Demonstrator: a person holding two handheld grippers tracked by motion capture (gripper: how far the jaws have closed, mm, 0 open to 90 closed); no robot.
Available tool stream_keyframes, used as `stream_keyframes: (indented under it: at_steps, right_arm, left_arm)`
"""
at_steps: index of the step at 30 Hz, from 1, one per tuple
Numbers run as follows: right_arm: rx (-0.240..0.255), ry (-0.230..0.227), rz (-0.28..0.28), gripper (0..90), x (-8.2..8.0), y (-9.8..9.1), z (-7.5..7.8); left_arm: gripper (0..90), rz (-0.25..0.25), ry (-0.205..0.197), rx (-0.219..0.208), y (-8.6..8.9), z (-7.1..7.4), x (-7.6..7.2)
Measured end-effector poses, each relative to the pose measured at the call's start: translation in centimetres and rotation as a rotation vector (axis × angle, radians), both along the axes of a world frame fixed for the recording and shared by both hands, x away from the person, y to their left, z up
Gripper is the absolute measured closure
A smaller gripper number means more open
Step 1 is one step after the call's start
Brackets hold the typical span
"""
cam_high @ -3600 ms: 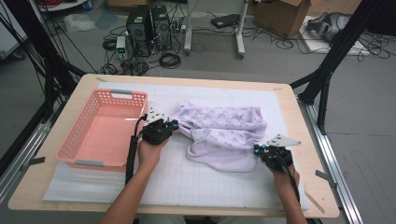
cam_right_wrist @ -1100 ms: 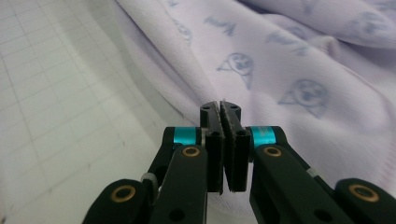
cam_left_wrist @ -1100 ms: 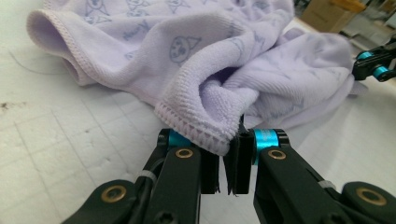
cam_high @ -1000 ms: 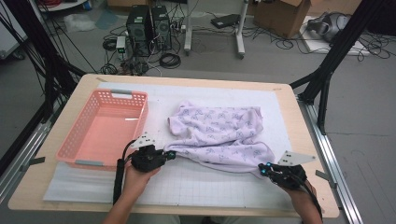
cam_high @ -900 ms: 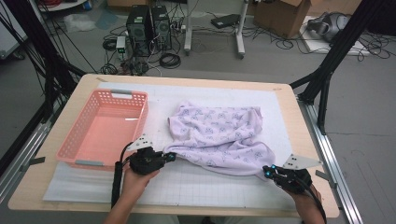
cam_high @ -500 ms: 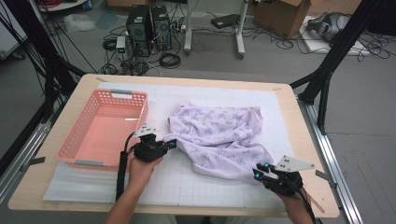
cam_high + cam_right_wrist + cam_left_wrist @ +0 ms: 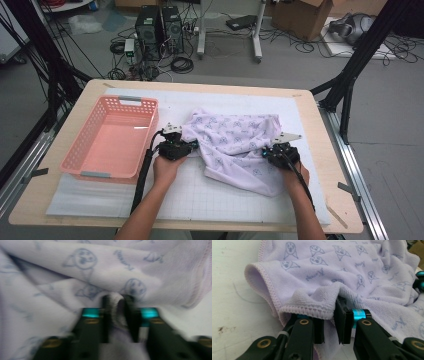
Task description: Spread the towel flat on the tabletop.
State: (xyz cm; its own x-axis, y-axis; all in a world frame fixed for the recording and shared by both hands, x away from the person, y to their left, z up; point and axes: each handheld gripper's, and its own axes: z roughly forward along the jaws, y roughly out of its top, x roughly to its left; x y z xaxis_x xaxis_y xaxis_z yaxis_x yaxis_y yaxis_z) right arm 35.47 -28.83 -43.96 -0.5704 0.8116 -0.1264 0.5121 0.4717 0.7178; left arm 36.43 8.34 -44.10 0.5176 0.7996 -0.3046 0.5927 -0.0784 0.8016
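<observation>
The lilac towel (image 7: 235, 145), printed with small blue-grey animal faces, lies bunched in the middle of the white gridded mat (image 7: 200, 195) that covers the wooden table (image 7: 320, 120). Its far edge runs roughly level across the mat, while its near part sags in a rounded fold toward the person. The cloth spans the gap between the two grippers, one at each side of it.

At the towel's left end, the left gripper (image 7: 190, 146) has a stitched hem corner (image 7: 312, 306) draped over and between its jaws. The jaws have just been opening a little, and a narrow gap stands between the two black pads (image 7: 342, 320), with the hem resting on top of them rather than pinched tight. Beyond that corner, the towel (image 7: 352, 272) rises in a soft loop and spreads away over the mat.

At the towel's right side, the right gripper (image 7: 267, 151) is clamped on a tuck of the cloth (image 7: 116, 300); its jaws have just closed, and the fabric is squeezed between them. The right gripper view is blurred, with printed folds lying close all round the jaws.

Left of the towel, just beside the left gripper, stands a pink plastic basket (image 7: 82, 150) with slotted walls, its long side running away from the person.
</observation>
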Motion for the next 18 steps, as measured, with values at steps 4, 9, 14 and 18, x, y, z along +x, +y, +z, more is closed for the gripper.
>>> stream_keyframes:
  at_steps: [4,9,14,18]
  right_arm:
    - [0.023,-0.078,-0.208,86.8,1.2,-2.4,0.5]
    - [-0.010,-0.152,-0.442,85.5,1.7,-5.2,0.3]
    - [0.073,-0.153,-0.419,68.5,0.9,-5.4,0.6]
    - [0.106,-0.193,-0.363,65.7,-1.0,-5.3,1.3]
  left_arm:
    - [63.8,-0.008,0.009,0.011,0.1,-0.2,0.1]
    - [50.1,-0.086,-0.021,0.031,-0.8,-0.1,-0.6]
    - [52.6,-0.175,-0.067,0.074,-1.2,0.4,-2.0]
    - [68.4,-0.224,-0.084,0.057,-1.1,0.5,-3.5]
